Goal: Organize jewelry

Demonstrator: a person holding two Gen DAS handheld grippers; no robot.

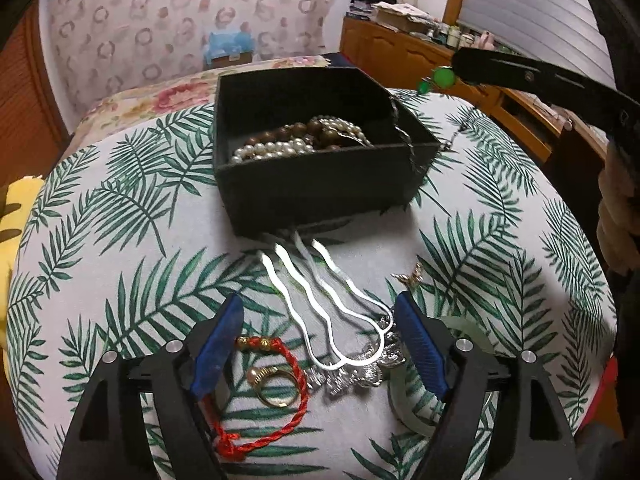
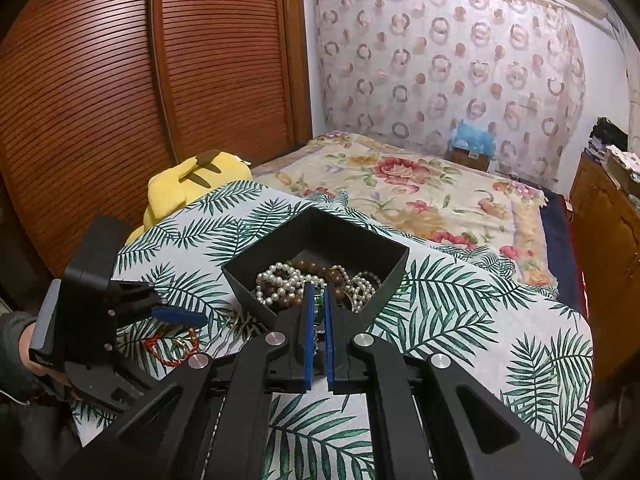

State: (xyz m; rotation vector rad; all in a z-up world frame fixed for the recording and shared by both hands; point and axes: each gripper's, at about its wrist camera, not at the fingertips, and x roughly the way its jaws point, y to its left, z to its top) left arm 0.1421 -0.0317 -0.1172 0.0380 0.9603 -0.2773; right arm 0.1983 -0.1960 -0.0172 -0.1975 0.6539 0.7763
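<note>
A black box [image 1: 320,188] [image 2: 320,236] holds pearl strands [image 1: 276,150] and brown wooden beads. My left gripper [image 1: 319,300] is open, low over the palm-leaf cloth [image 1: 120,248]. Between its fingers lie a silver wavy-pronged hairpin [image 1: 320,300] with a silver ornament [image 1: 360,372], a gold ring [image 1: 276,390] and a red cord bracelet [image 1: 296,404]. A pale jade bangle [image 1: 404,404] lies under its right finger. My right gripper [image 2: 319,288] is shut on a green-stone necklace [image 1: 442,78] [image 2: 318,300] above the box's near rim. The necklace's chain [image 1: 404,136] hangs over the box wall.
A yellow plush toy [image 2: 192,184] sits at the cloth's left edge. A floral bedspread [image 2: 420,196] lies beyond the box. A wooden cabinet [image 1: 400,54] with clutter stands to the right, and louvred wardrobe doors [image 2: 120,100] to the left.
</note>
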